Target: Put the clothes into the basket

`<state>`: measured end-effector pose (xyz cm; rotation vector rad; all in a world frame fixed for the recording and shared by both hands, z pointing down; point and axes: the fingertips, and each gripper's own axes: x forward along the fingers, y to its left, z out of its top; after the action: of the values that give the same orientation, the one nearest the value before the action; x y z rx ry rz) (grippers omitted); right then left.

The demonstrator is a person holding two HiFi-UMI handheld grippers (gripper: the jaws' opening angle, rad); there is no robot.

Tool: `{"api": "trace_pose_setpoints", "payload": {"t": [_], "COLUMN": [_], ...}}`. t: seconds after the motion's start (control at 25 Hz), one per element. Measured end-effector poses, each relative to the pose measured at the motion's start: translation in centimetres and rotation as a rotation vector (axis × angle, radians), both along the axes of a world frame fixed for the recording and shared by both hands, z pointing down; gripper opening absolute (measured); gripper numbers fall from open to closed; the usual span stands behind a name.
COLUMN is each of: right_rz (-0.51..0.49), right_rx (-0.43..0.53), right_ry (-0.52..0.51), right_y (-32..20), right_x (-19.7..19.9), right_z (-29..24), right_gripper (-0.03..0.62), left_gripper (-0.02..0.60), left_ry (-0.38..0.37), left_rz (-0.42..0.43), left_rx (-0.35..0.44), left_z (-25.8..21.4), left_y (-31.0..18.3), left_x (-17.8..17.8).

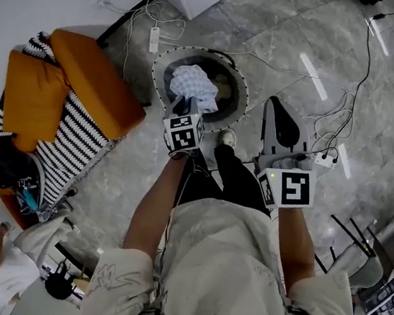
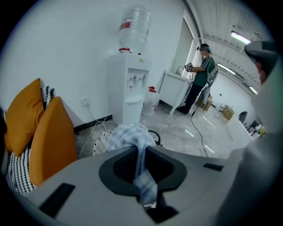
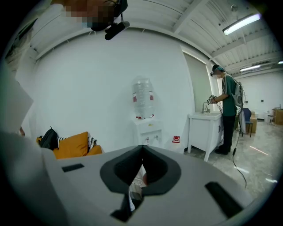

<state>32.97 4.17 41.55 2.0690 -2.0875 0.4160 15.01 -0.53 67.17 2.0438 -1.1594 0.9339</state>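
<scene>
Left gripper [image 2: 141, 154]: jaws nearly closed, pinching a narrow fold of the checked cloth [image 1: 195, 82]. A thin strip runs back between the pads, and the bulk bunches just beyond the tips and hangs below them. Basket [image 1: 245, 88]: directly under and ahead of the left gripper. The cloth's lower part looks to be inside the rim already, though whether it rests on the bottom cannot be told. Right gripper [image 3: 141, 150]: jaw tips together, nothing gripped, held off to the side and well apart from cloth and basket. Handling judgement: the cloth is light, soft and limp, with no stiffness to steer by, so it should drape and fold wherever it lands. A pinch on a single gathered fold, as here, is enough to carry it. The thin weave could slide out of a loose grip or snag on the pads at release. Next step, probably: open the jaws over the basket's middle so no edge trails over the rim. Orange cushions [image 1: 85, 79] and a striped fabric [image 1: 76, 153] lie to the left gripper's left.
</scene>
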Motion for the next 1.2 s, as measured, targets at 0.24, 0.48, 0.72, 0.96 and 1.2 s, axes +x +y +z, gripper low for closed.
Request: {"api": "trace_pose_setpoints", "payload": {"t": [0.24, 0.48, 0.72, 0.96, 1.2], "right_rz": [-0.005, -0.011, -0.020, -0.039, -0.063], "right_rx": [-0.013, -0.017, -0.009, 0.015, 0.046], "right_ry": [0.006, 0.008, 0.005, 0.009, 0.011], "right_y": [-0.5, -0.6, -0.5, -0.7, -0.9], "right_x": [0.0, -0.1, -0.2, -0.7, -1.2], "right_z": [0.6, 0.9, 0.6, -0.4, -2.2], "right_gripper": [-0.012, -0.012, -0.012, -0.012, -0.012], "left_gripper": [0.054, 0.165, 0.167, 0.167, 0.167], "left_ry": [-0.041, -0.119, -0.065, -0.030, 0.030], "left_rz": [-0.013, 0.029, 0.006, 0.002, -0.028], "left_rx": [-0.060, -0.070, -0.057, -0.011, 0.073], "left_z": [2.5, 3.3, 1.9, -1.1, -6.2], "left_y": [0.7, 1.6, 2.8, 3.4, 2.9], "left_x": [-0.4, -1.2, -1.0, -1.1, -1.4]}}
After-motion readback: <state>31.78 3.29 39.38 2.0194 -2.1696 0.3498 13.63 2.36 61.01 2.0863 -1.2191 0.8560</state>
